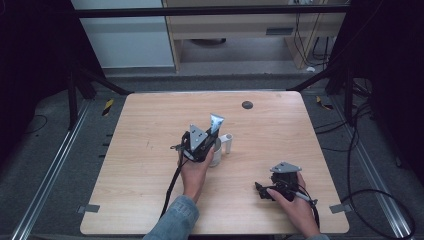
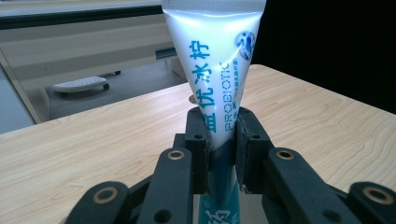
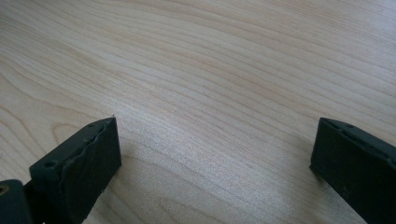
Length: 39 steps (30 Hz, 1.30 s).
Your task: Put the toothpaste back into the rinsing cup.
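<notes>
Left tongs sit near the table's middle, clamped on a tube that stands upright with its flat crimped end up. In the left gripper view the tongs pinch the tube at its narrow lower part, pads pressed on both sides. The tube is white and glossy, with blue print: "PROBIOTIC" running along it, beside a column of blue Chinese characters, plus a small round blue logo near the top right. Smaller grey print under "PROBIOTIC" is too small to read.

A white cup stands just beside and under the left tongs; the tube's lower end seems to go down into it, cannot tell for sure. A small white cylinder stands just right of the cup.

Right tongs rest low at the table's front right, held in the right hand. In the right gripper view they are spread wide, bare wood between them.

A dark round spot sits near the table's far edge.
</notes>
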Tool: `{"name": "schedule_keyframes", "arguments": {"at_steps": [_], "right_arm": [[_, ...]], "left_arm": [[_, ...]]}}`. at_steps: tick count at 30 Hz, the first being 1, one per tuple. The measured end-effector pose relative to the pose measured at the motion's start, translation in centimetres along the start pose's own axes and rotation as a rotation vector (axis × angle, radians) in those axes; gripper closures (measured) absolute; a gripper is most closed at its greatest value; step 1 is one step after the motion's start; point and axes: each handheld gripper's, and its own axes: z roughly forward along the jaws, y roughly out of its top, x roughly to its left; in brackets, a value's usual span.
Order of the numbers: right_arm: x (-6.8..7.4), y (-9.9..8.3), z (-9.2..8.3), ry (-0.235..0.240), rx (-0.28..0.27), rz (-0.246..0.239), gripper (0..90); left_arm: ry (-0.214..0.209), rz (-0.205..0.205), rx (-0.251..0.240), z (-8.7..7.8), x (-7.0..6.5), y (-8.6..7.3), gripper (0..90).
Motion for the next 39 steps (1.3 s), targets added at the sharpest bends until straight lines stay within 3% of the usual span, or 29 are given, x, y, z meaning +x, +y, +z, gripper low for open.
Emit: {"name": "schedule_keyframes", "arguments": {"at_steps": [39], "right_arm": [[0.00, 0.00, 0.00, 0.000, 0.000, 0.000, 1.7]], "left_arm": [[-0.009, -0.012, 0.032, 0.33, 0.03, -0.33, 75.5]]}}
